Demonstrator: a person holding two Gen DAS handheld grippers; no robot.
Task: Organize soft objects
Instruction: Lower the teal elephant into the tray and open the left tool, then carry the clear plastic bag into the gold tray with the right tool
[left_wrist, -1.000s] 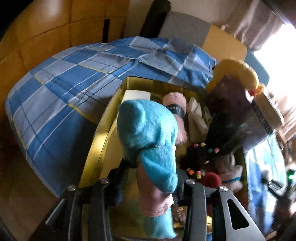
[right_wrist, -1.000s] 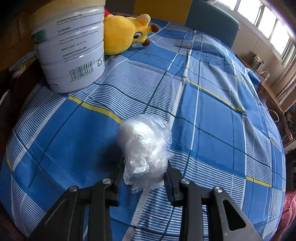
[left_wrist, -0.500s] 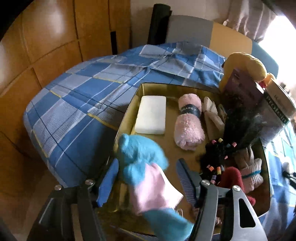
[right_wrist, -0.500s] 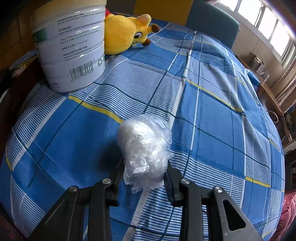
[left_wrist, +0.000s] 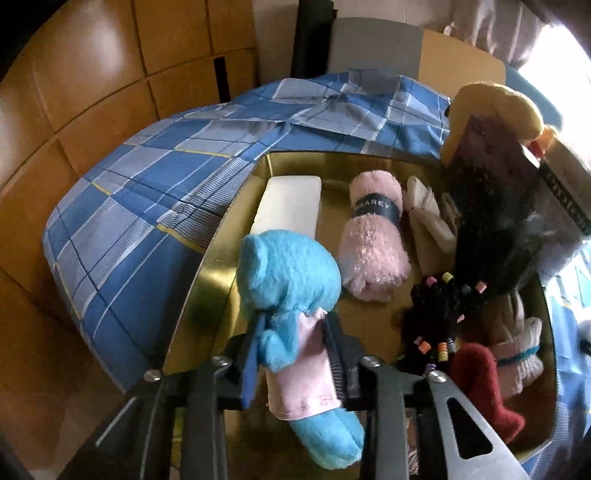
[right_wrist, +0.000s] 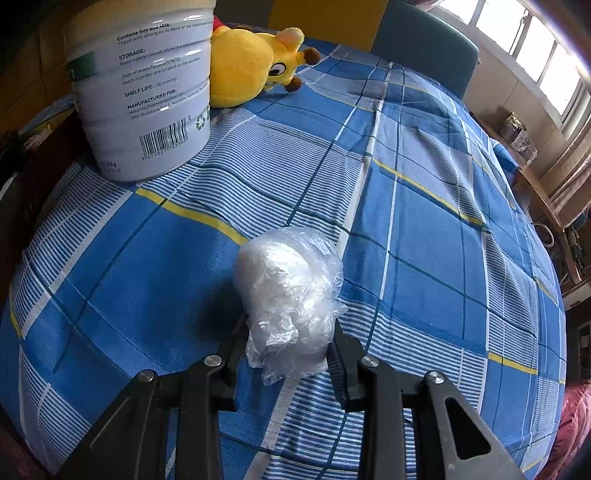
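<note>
My left gripper (left_wrist: 293, 350) is shut on a blue plush toy in a pink dress (left_wrist: 291, 306), held over the near left part of a gold tray (left_wrist: 207, 273). In the tray lie a white foam block (left_wrist: 290, 206), a rolled pink towel (left_wrist: 373, 236), cream gloves (left_wrist: 428, 218), a black beaded hair piece (left_wrist: 436, 314), a dark red sock (left_wrist: 480, 387) and white socks (left_wrist: 521, 343). My right gripper (right_wrist: 290, 347) is shut on a crumpled clear plastic bag (right_wrist: 288, 284) resting on the blue checked tablecloth (right_wrist: 424, 229).
A white tin can (right_wrist: 144, 88) and a yellow plush toy (right_wrist: 251, 66) stand at the far left in the right wrist view. A dark box (left_wrist: 491, 206) and the same can (left_wrist: 565, 214) stand by the tray's right side. Wooden panels lie beyond the table's left edge.
My left gripper opened around the blue plush half a second ago and has closed on it again, with the toy now lower over the tray. The right gripper and bag have not moved.
</note>
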